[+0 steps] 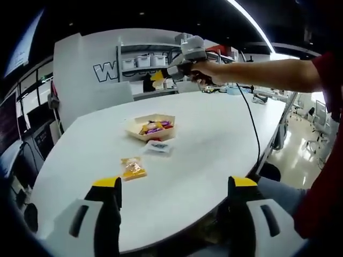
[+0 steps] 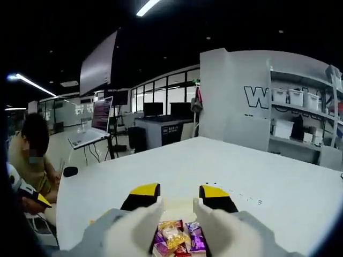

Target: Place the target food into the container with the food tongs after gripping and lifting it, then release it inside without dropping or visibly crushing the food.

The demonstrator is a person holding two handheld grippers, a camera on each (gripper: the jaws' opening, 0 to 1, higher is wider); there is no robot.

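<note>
A shallow cardboard container [image 1: 138, 131] of bright wrapped snacks sits mid-table. In front of it lie a white packet [image 1: 158, 147] and, nearer to me, a yellow snack packet [image 1: 132, 168]. My left gripper [image 1: 175, 187] hangs over the near table edge, its yellow-tipped jaws wide apart and holding nothing. A person's hand holds my right gripper [image 1: 159, 76] high above the table's far side. In the right gripper view, the right gripper [image 2: 178, 195] is open with nothing held. The container [image 2: 177, 206] and its purple and yellow snacks [image 2: 176, 239] show between and below its jaws.
The white table [image 1: 214, 139] curves away to the right, and a black cable [image 1: 252, 123] trails over that edge. Shelves with bins [image 1: 142, 61] and a white partition stand behind. A seated person [image 2: 29, 155] and an open laptop [image 2: 91, 134] are beyond the table's far end.
</note>
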